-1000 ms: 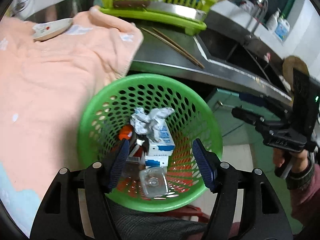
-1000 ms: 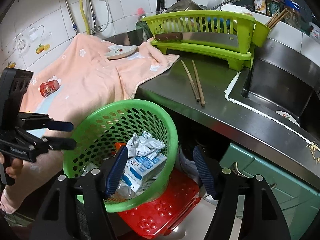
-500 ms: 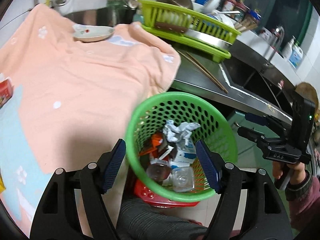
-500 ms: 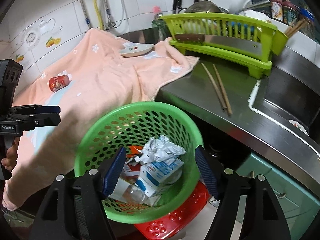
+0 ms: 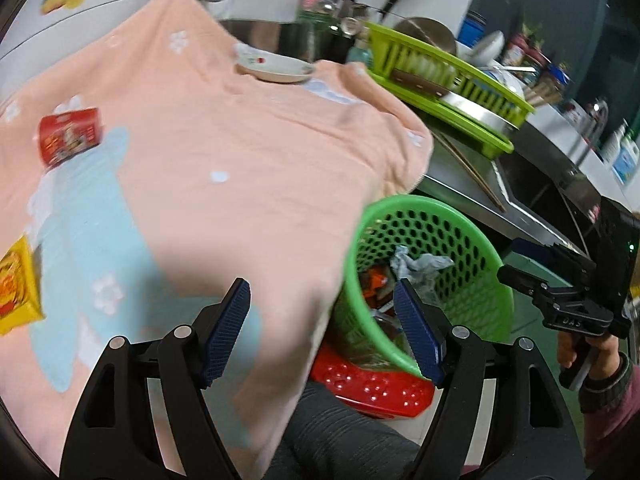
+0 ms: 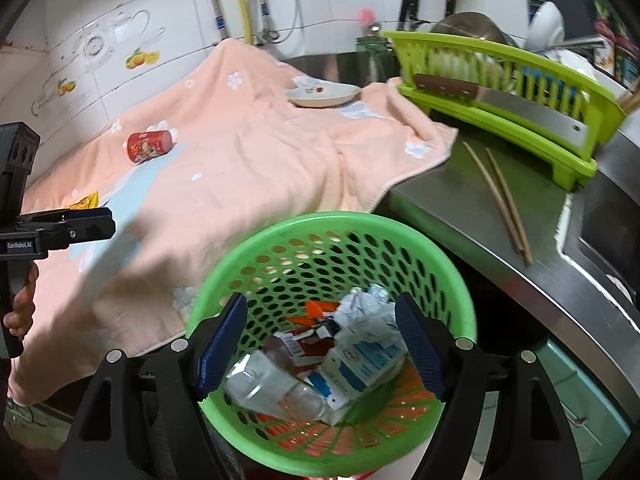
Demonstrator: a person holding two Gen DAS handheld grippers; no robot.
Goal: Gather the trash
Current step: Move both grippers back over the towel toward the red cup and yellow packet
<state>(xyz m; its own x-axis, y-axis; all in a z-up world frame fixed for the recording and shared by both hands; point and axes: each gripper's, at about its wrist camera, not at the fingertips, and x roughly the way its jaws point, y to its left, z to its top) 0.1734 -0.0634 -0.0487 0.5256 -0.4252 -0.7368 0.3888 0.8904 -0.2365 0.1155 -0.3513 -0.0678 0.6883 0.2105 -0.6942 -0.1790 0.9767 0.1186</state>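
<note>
The left gripper (image 5: 322, 330) has swung from above the green basket (image 6: 420, 236) toward the towel-covered worktop (image 5: 248, 152), jaws apart and empty. The red can (image 5: 69, 136) and what looks like a yellow packet (image 5: 16, 286) remain uncollected. The right gripper (image 6: 320, 346), jaws apart, hovers over the basket.

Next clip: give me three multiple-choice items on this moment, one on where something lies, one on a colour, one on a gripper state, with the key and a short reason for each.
1. Where does the red can lie?
A. in the basket
B. on the peach towel
C. in the dish rack

2. What colour is the trash basket?
A. green
B. blue
C. white

3. How is the right gripper?
A. shut on a bottle
B. shut on a carton
C. open, holding nothing

Key: 1 B, the can rests on its side on the towel, apart from the basket. 2 A, its perforated wall and rim are green. 3 C, its fingers stand wide apart above the basket with nothing between them.
</note>
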